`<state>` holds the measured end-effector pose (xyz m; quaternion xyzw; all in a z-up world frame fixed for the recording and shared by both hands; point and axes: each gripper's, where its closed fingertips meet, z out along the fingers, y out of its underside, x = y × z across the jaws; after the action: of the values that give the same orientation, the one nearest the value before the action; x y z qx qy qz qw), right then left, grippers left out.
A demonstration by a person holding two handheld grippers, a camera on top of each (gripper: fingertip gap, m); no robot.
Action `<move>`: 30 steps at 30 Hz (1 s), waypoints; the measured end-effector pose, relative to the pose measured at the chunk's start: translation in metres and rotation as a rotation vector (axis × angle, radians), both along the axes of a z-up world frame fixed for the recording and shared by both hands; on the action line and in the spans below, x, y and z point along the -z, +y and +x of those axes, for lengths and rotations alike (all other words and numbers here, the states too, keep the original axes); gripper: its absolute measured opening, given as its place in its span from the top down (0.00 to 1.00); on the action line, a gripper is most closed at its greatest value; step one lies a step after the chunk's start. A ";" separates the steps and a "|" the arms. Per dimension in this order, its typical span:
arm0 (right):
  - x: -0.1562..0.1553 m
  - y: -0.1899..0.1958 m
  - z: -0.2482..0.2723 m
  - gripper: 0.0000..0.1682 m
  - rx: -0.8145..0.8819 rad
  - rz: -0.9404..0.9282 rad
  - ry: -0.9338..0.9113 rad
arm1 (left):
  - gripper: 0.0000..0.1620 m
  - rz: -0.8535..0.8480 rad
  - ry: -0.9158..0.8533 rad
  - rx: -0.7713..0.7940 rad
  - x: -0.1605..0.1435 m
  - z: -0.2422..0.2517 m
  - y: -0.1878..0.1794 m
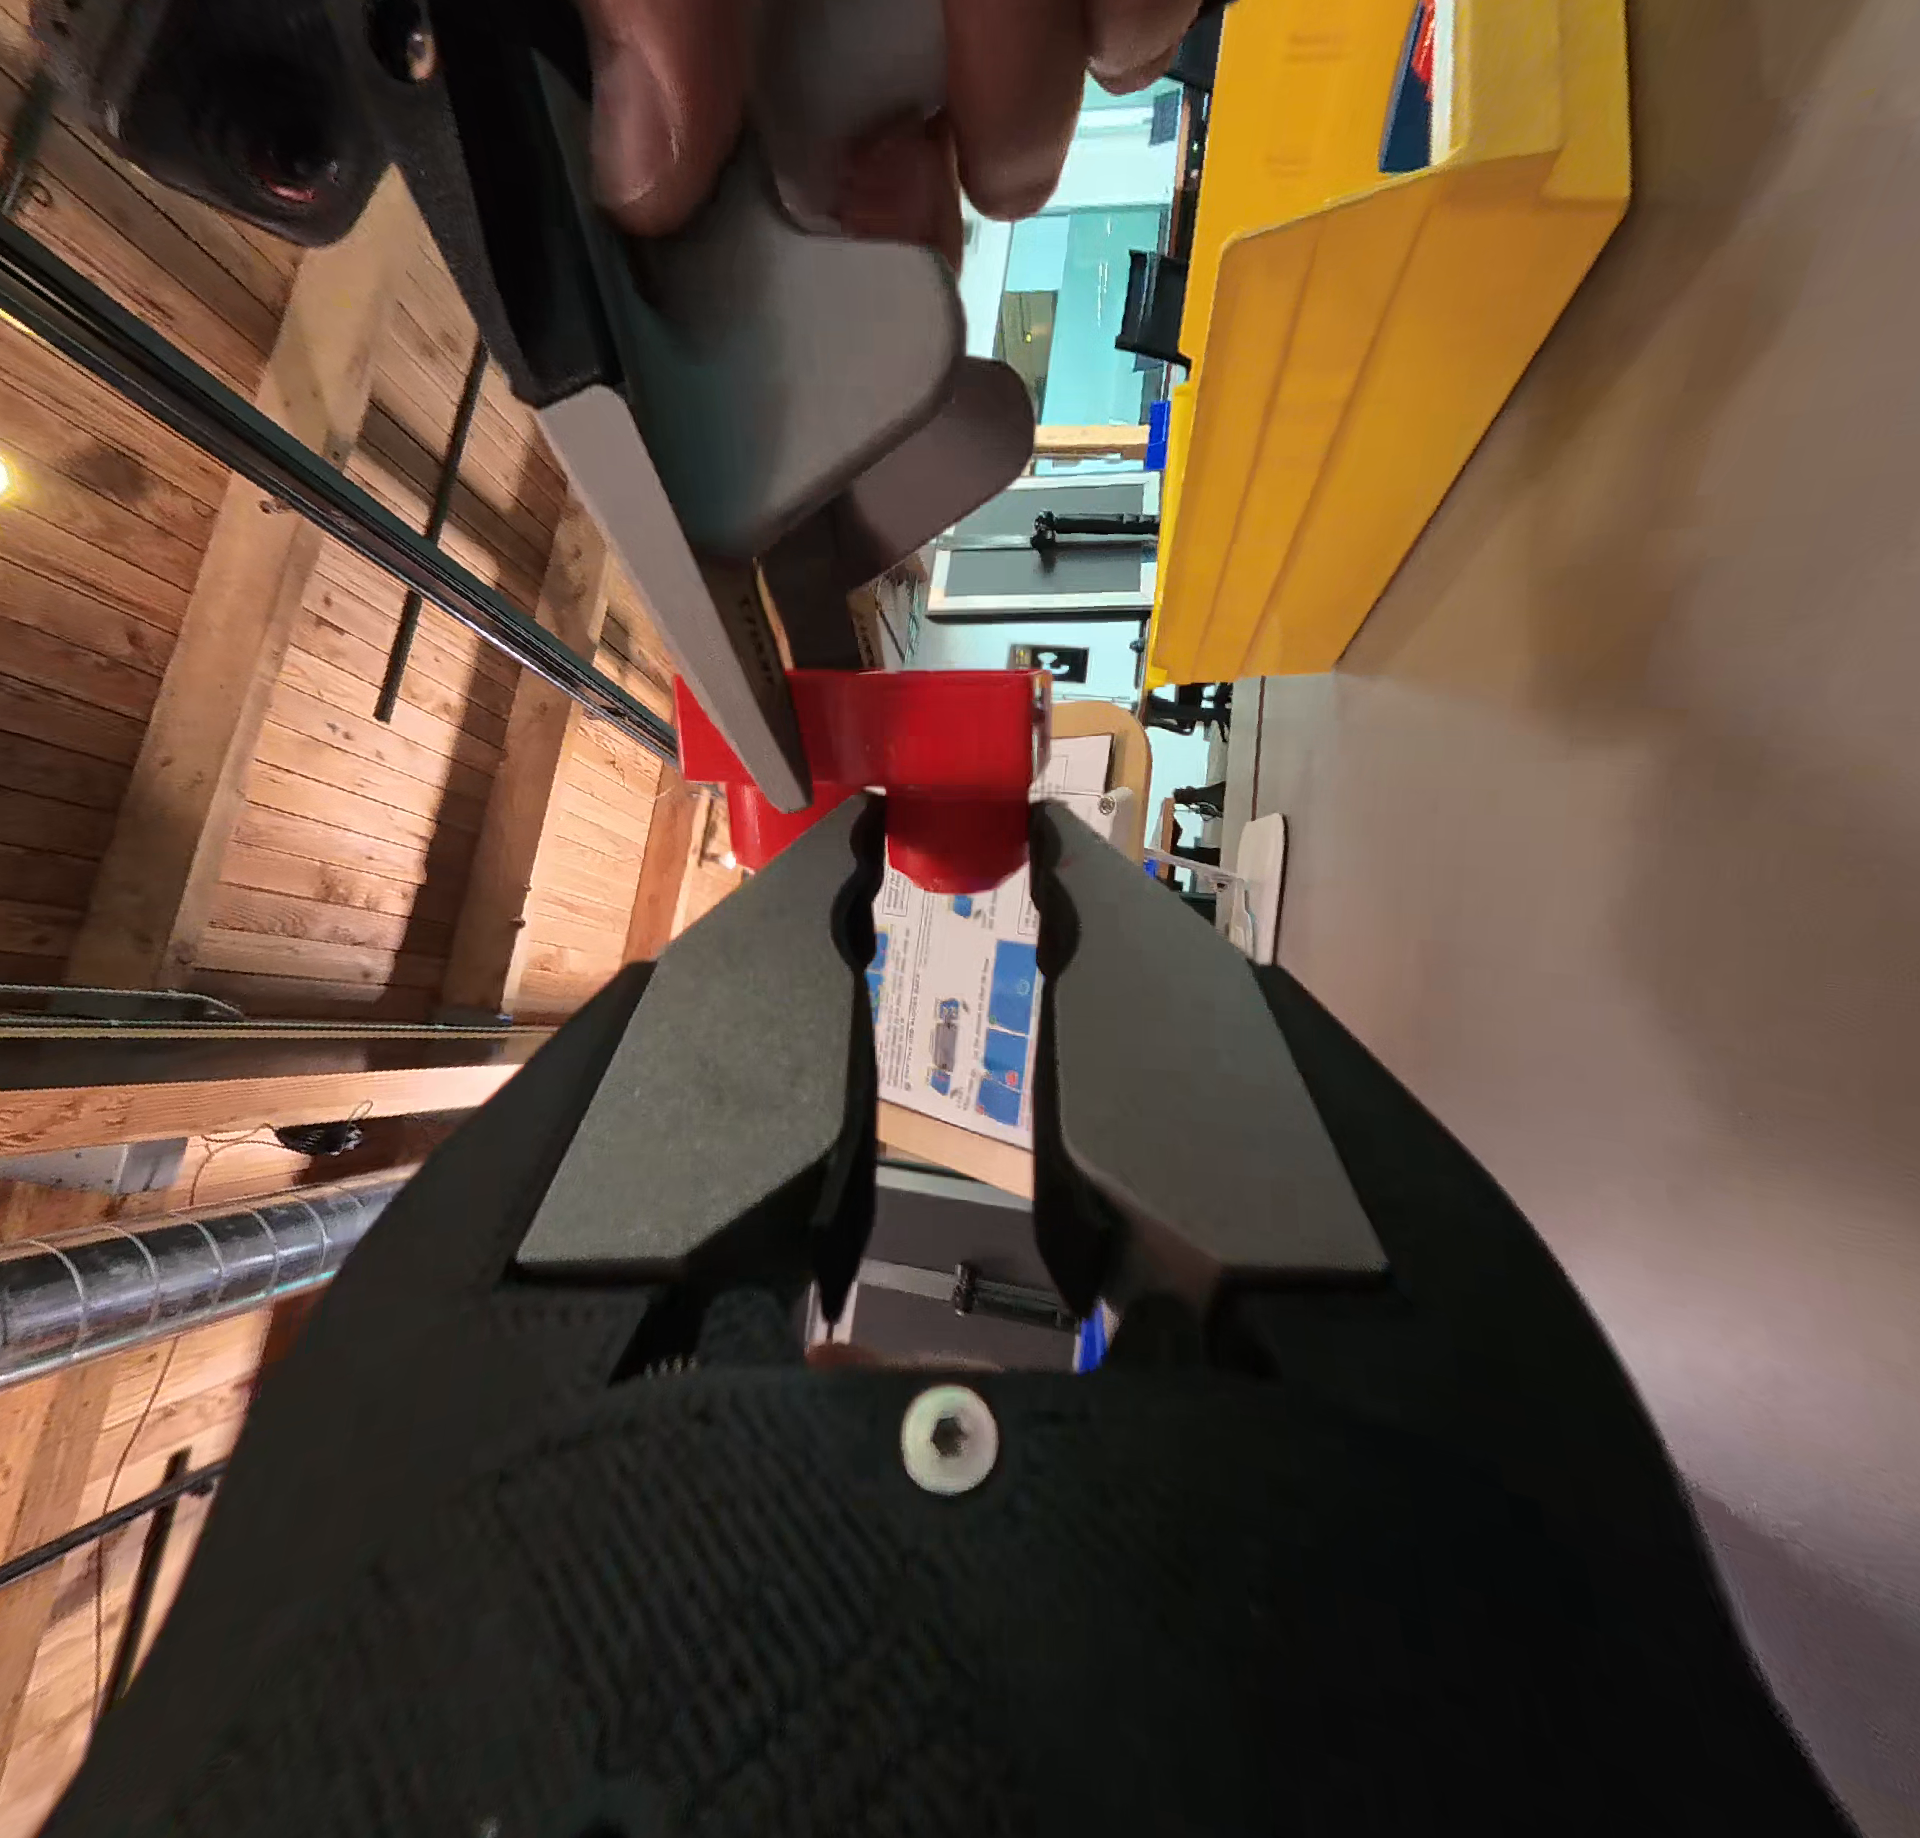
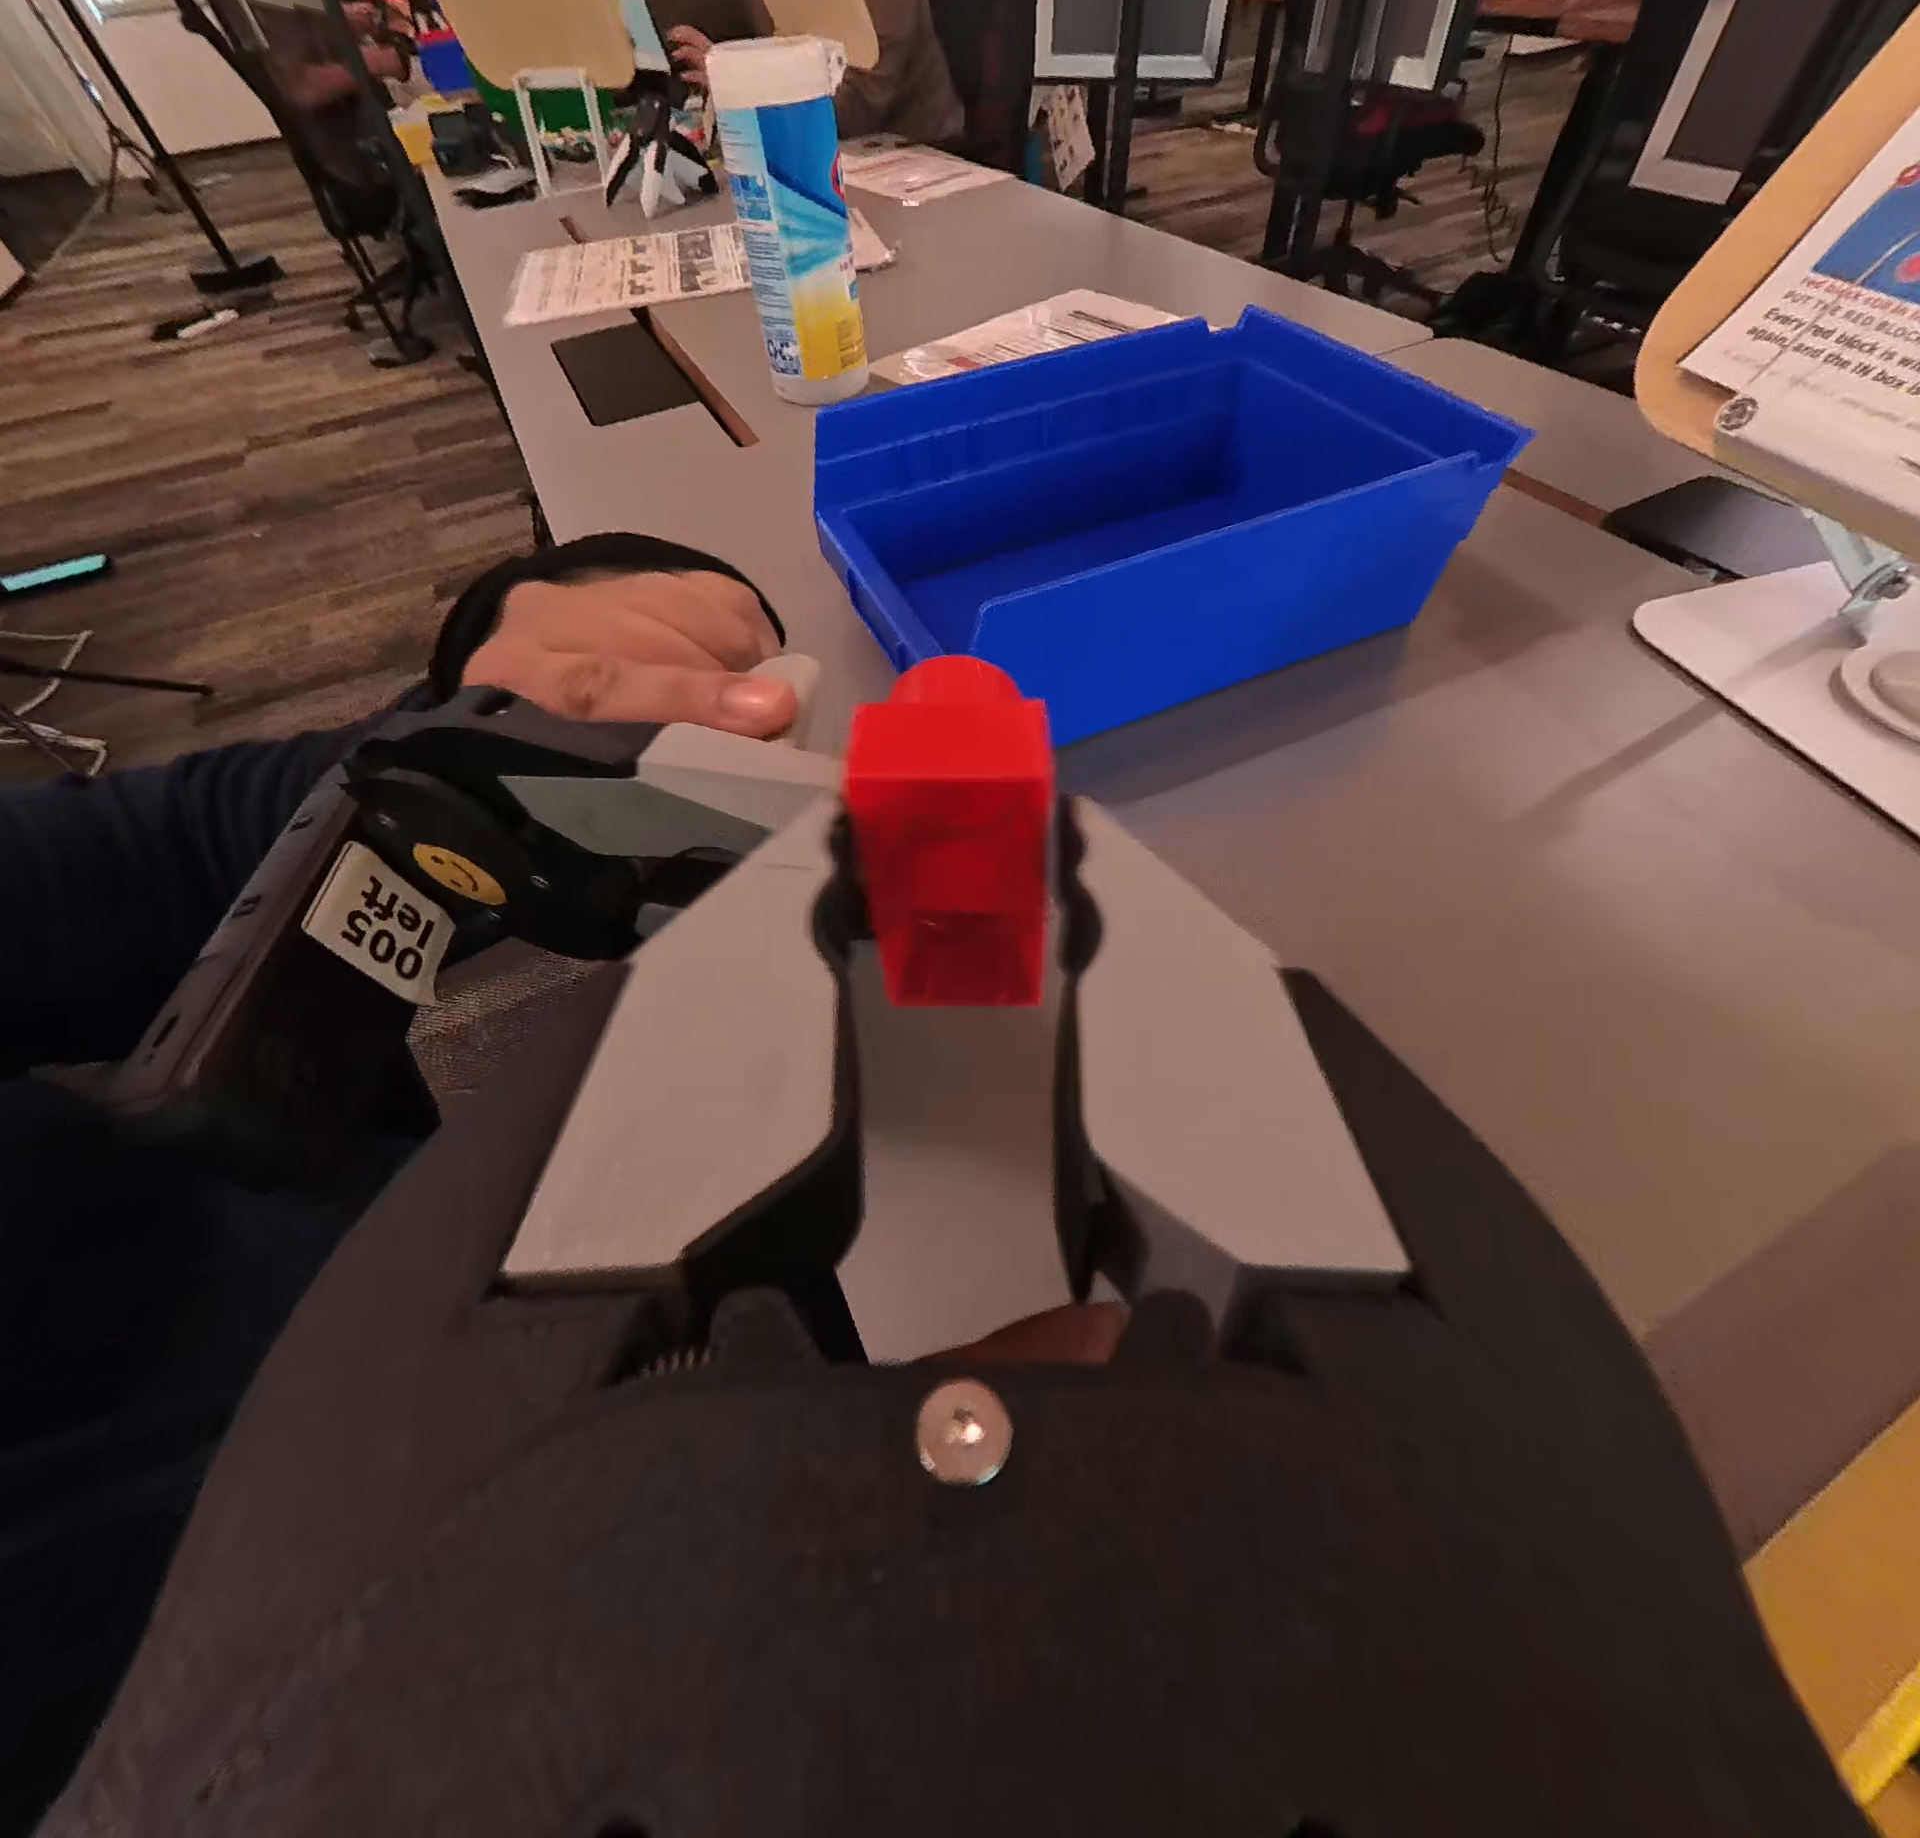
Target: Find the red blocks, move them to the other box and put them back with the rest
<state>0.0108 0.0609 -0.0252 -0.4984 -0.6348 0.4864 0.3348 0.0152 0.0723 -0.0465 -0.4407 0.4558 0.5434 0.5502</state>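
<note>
Your right gripper is clenched on the red block, its grey fingers pressing both sides with the block's round stud pointing away from the camera, held in the air above the grey table. Your left gripper is narrowed onto the same red block from its stud end; its black fingertips sit against the stud, though whether they grip it firmly you cannot tell from here. The right gripper's grey finger crosses over the block in the left wrist view. The blue bin stands just beyond the block, its near wall close to it, its inside bare. The yellow bin lies apart on the table. Open tabletop lies between the block and the white stand base.
</note>
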 end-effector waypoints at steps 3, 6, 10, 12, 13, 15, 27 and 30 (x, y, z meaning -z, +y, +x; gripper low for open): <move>-0.003 0.004 -0.002 0.81 0.027 0.019 0.026 | 0.85 0.034 -0.041 0.000 -0.003 -0.002 0.002; -0.009 0.022 0.000 0.81 0.101 0.047 0.050 | 0.98 0.013 -0.127 -0.038 -0.005 -0.013 0.004; -0.032 0.079 0.021 0.81 0.280 0.093 0.115 | 1.00 0.031 -0.392 -0.343 -0.022 -0.089 0.002; -0.047 0.123 0.042 0.81 0.423 0.113 0.173 | 1.00 -0.059 -0.675 -0.429 -0.014 -0.128 -0.005; -0.050 0.145 0.053 0.81 0.486 0.112 0.185 | 1.00 -0.100 -0.837 -0.403 -0.011 -0.138 -0.008; -0.036 0.190 0.072 0.80 0.606 0.077 0.131 | 1.00 -0.199 -1.097 -0.348 -0.005 -0.150 -0.015; -0.005 0.248 0.104 0.66 0.732 -0.031 0.007 | 0.97 -0.281 -1.358 -0.310 -0.003 -0.210 -0.044; -0.003 0.243 0.100 0.67 0.729 0.008 -0.008 | 0.97 -0.313 -1.410 -0.334 0.001 -0.236 -0.031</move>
<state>0.1112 0.3038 -0.0218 -0.6924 -0.4189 0.3307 0.4856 -0.2208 0.0410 -0.0479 -0.8218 -0.0068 0.1363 0.5533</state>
